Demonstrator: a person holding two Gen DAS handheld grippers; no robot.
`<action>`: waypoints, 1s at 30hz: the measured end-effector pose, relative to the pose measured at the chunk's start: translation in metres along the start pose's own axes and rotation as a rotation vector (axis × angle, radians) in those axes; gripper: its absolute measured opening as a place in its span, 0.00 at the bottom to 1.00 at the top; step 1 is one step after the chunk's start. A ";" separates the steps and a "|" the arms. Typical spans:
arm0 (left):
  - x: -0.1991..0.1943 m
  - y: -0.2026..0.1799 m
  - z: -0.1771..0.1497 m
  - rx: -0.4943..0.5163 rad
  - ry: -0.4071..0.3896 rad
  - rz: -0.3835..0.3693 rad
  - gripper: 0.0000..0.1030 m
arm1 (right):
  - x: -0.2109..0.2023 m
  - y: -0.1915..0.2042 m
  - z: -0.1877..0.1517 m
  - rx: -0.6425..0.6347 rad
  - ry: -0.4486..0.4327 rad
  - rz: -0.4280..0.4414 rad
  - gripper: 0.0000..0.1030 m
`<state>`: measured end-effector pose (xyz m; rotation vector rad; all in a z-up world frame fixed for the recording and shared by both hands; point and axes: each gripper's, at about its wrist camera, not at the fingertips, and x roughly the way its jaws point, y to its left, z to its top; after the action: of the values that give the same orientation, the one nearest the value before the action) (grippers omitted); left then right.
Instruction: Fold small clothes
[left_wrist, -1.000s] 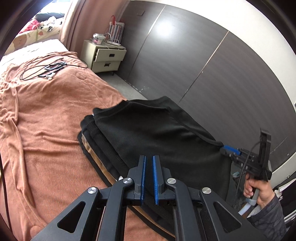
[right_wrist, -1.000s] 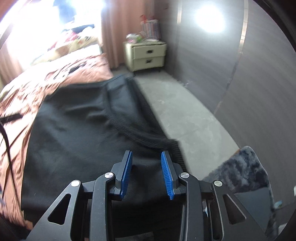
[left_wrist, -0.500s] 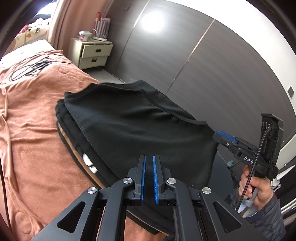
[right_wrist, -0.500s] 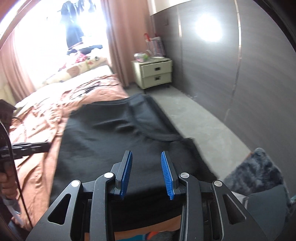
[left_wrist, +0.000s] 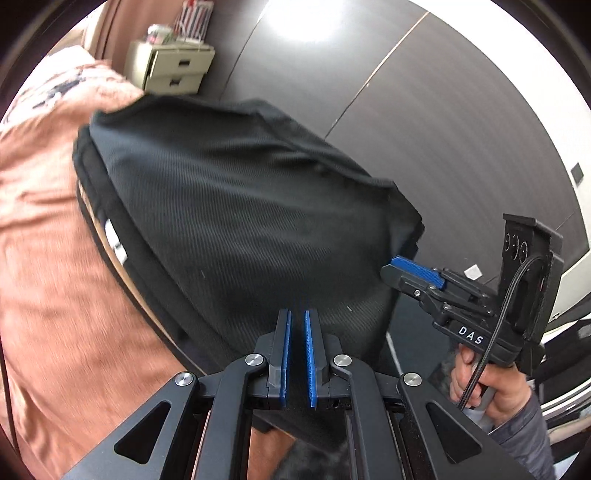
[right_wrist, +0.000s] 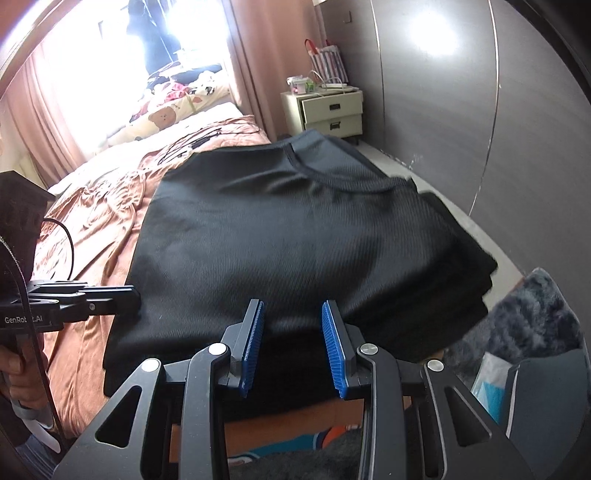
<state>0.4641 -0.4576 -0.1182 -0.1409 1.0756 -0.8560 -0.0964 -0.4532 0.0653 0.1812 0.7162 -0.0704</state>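
Lying folded near the bed (right_wrist: 110, 206) edge, the black top (right_wrist: 295, 236) now lies free: left tongs (left_wrist: 297, 354) nearly clenched, empty; right tongs (right_wrist: 293, 343) released, backing off.

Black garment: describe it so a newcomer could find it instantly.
Start at the bed with the rust-orange cover. The black garment lies folded at its near end, just ahead of both grippers. It is the only large dark ribbed cloth there, with a bound neckline on top.

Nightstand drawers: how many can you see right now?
2. On the nightstand beside the bed, the upper drawer sits directly over the lower drawer, both shut. None seem hidden.
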 end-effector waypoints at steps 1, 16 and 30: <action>0.000 -0.002 -0.003 0.001 0.007 0.003 0.06 | -0.004 0.002 0.001 -0.002 0.009 -0.004 0.29; -0.105 -0.040 -0.038 0.037 -0.081 0.128 0.08 | -0.087 0.052 0.001 -0.015 -0.052 0.008 0.38; -0.224 -0.066 -0.079 0.132 -0.295 0.291 0.92 | -0.187 0.130 -0.035 -0.133 -0.174 -0.069 0.84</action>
<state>0.3199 -0.3288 0.0345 0.0019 0.7377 -0.6181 -0.2434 -0.3183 0.1809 0.0225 0.5518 -0.1024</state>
